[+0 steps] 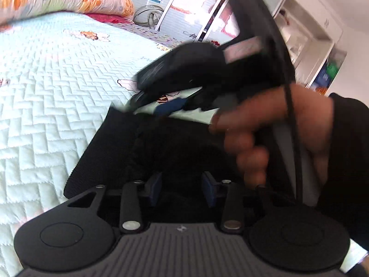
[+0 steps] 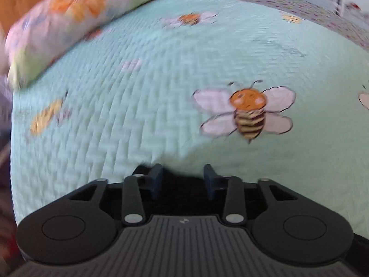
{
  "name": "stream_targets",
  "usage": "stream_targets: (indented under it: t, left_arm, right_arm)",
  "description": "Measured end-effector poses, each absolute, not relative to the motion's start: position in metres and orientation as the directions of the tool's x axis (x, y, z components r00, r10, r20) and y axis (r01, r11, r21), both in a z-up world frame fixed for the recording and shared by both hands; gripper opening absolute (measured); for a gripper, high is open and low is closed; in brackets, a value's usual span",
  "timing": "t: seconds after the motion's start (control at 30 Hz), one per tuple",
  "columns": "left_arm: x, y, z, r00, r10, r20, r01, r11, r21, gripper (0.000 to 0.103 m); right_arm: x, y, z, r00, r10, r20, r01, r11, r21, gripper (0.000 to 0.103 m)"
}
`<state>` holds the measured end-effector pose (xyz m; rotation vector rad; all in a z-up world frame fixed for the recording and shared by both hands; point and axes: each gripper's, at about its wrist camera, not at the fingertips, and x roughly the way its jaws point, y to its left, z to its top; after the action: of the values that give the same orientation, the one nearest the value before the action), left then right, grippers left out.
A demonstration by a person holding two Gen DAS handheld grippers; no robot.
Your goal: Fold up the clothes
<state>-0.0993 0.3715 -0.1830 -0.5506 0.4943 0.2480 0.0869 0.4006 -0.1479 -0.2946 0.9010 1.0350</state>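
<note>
— Lying where, the garment [image 1: 143,152]?
— On the bed [image 1: 46,92], dark and flat, under the left tool [image 1: 181,184], whose pads stand apart with nothing pinched.
— And the right tool [image 2: 183,179]?
— Gaping too, at the cloth's far edge, likely to take it. The hand [image 1: 276,127] carries it across, blurred.

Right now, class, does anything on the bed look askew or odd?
Only mildly: the black garment lies at a slant across the quilt, one corner jutting out. Both views are motion-blurred; no damage or spill shows.
</note>
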Motion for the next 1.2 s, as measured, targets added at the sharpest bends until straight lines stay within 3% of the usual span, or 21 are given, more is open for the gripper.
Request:
stream_targets:
  t: [0.17,0.3,0.33,0.4,0.43,0.53,0.6,0.67,0.73,0.77,0.8,0.83,0.87,0.9,1.03,1.1,1.2]
  left_arm:
    - [-0.11,0.374,-0.179,0.874,0.1,-0.476,-0.351,0.806,-0.476,0.042]
    - [-0.11,0.364,-0.18,0.868,0.111,-0.484,-0.358,0.816,-0.454,0.045]
    - [-0.108,0.361,-0.18,0.865,0.112,-0.489,-0.359,0.819,-0.448,0.045]
    - [-0.107,0.359,-0.181,0.858,0.114,-0.5,-0.364,0.822,-0.437,0.046]
    - [-0.107,0.359,-0.182,0.858,0.115,-0.501,-0.364,0.824,-0.434,0.046]
    - [-0.105,0.361,-0.183,0.856,0.119,-0.502,-0.363,0.83,-0.423,0.046]
    - [-0.103,0.361,-0.183,0.855,0.124,-0.504,-0.365,0.834,-0.414,0.046]
    - [-0.1,0.359,-0.183,0.852,0.134,-0.506,-0.37,0.838,-0.402,0.047]
    - [-0.097,0.358,-0.182,0.85,0.143,-0.508,-0.375,0.841,-0.39,0.051]
    - [-0.095,0.357,-0.182,0.848,0.147,-0.508,-0.377,0.843,-0.385,0.054]
    - [-0.094,0.357,-0.182,0.847,0.152,-0.509,-0.379,0.844,-0.379,0.055]
    - [-0.092,0.356,-0.182,0.846,0.157,-0.51,-0.382,0.846,-0.373,0.055]
    - [-0.091,0.356,-0.182,0.844,0.161,-0.511,-0.384,0.847,-0.367,0.055]
    - [-0.09,0.356,-0.182,0.844,0.166,-0.51,-0.383,0.852,-0.358,0.055]
    - [-0.094,0.359,-0.18,0.856,0.186,-0.483,-0.389,0.846,-0.364,0.055]
    - [-0.103,0.353,-0.17,0.883,0.207,-0.421,-0.377,0.848,-0.372,0.055]
    - [-0.112,0.337,-0.157,0.918,0.218,-0.332,-0.336,0.872,-0.355,0.055]
  right_arm:
    - [0.088,0.345,-0.103,0.272,0.664,-0.697,-0.822,0.537,0.191,0.04]
    - [0.1,0.311,-0.139,0.25,0.586,-0.771,-0.766,0.607,0.213,0.039]
    - [0.108,0.309,-0.153,0.244,0.563,-0.79,-0.754,0.622,0.21,0.036]
    - [0.129,0.313,-0.17,0.258,0.572,-0.779,-0.728,0.645,0.233,0.015]
    - [0.14,0.31,-0.169,0.262,0.595,-0.76,-0.691,0.665,0.282,0.012]
    - [0.151,0.293,-0.149,0.298,0.653,-0.696,-0.62,0.687,0.379,0.019]
    - [0.137,0.275,-0.132,0.328,0.675,-0.661,-0.646,0.671,0.365,0.026]
    - [0.124,0.259,-0.133,0.311,0.678,-0.666,-0.66,0.658,0.362,0.035]
    - [0.127,0.259,-0.149,0.298,0.634,-0.714,-0.674,0.669,0.313,0.036]
    - [0.136,0.262,-0.159,0.305,0.605,-0.736,-0.67,0.685,0.286,0.031]
    - [0.148,0.261,-0.165,0.313,0.593,-0.742,-0.646,0.705,0.291,0.014]
    - [0.161,0.255,-0.165,0.324,0.601,-0.731,-0.598,0.728,0.334,0.006]
    - [0.17,0.246,-0.162,0.341,0.609,-0.716,-0.549,0.748,0.374,0.006]
    - [0.171,0.235,-0.154,0.368,0.617,-0.695,-0.517,0.758,0.398,0.017]
    - [0.133,0.193,-0.126,0.366,0.687,-0.628,-0.608,0.687,0.397,0.031]
    - [0.122,0.17,-0.131,0.396,0.654,-0.645,-0.614,0.71,0.343,0.044]
    - [0.113,0.136,-0.148,0.471,0.557,-0.684,-0.588,0.776,0.228,0.045]
